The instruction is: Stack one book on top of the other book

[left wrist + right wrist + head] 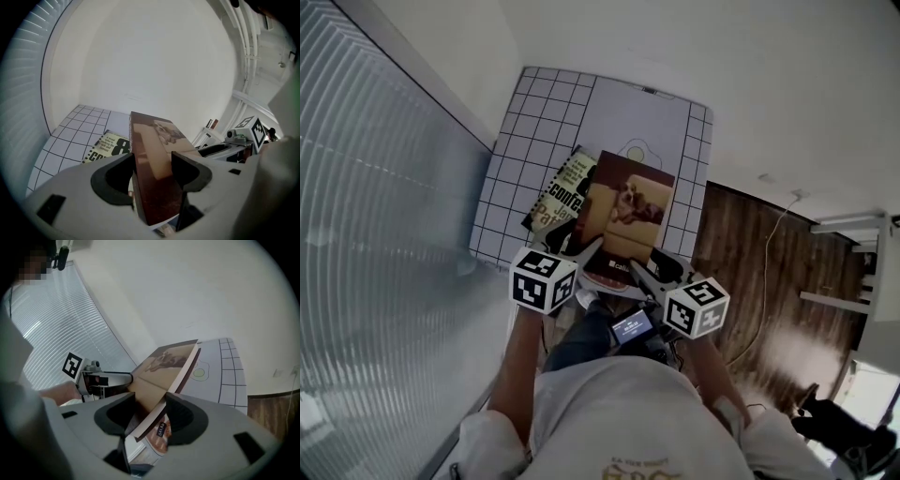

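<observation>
A brown book [623,211] with a picture on its cover hangs above the gridded mat [517,141], held at its near edge from both sides. My left gripper [579,251] is shut on its left near corner, and my right gripper [645,274] is shut on its right near corner. In the left gripper view the brown book [152,154] fills the gap between the jaws of that gripper [152,172]. In the right gripper view the book [164,366] runs tilted through the gripper [150,417]. A black and yellow book [555,194] lies flat on the mat, partly under the brown one.
The white mat with grid borders covers a small table [675,112]. Window blinds [375,234] run along the left. Wooden floor [750,272] lies to the right with a cable on it. A small device with a lit screen [632,325] sits between the grippers.
</observation>
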A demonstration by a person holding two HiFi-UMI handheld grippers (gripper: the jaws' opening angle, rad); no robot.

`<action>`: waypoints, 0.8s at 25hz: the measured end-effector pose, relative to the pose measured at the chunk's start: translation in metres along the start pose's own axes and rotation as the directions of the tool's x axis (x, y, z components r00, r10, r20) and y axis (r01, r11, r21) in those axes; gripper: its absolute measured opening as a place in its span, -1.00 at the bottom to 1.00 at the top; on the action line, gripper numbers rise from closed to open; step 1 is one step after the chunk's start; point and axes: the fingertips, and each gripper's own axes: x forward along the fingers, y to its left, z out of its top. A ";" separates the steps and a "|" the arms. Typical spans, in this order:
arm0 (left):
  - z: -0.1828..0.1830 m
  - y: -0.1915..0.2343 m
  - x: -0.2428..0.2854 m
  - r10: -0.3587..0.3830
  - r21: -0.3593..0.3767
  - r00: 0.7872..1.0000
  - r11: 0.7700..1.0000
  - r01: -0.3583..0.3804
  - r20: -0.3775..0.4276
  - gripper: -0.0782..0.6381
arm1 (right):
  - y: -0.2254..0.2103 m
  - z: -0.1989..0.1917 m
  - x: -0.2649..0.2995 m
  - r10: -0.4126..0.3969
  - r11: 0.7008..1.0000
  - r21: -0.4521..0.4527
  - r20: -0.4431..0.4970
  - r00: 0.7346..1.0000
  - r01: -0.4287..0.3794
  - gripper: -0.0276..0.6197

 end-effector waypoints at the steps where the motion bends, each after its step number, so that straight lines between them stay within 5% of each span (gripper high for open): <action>1: 0.000 0.003 -0.001 0.001 0.000 1.000 1.000 -0.001 -0.001 -0.04 | 0.002 -0.001 0.003 0.008 1.000 0.005 -0.005 1.000 -0.008 -0.28; 20: -0.012 0.054 -0.001 0.015 0.017 0.999 1.000 -0.015 -0.050 -0.04 | 0.021 -0.017 0.049 0.070 0.997 0.033 -0.095 0.993 -0.067 -0.28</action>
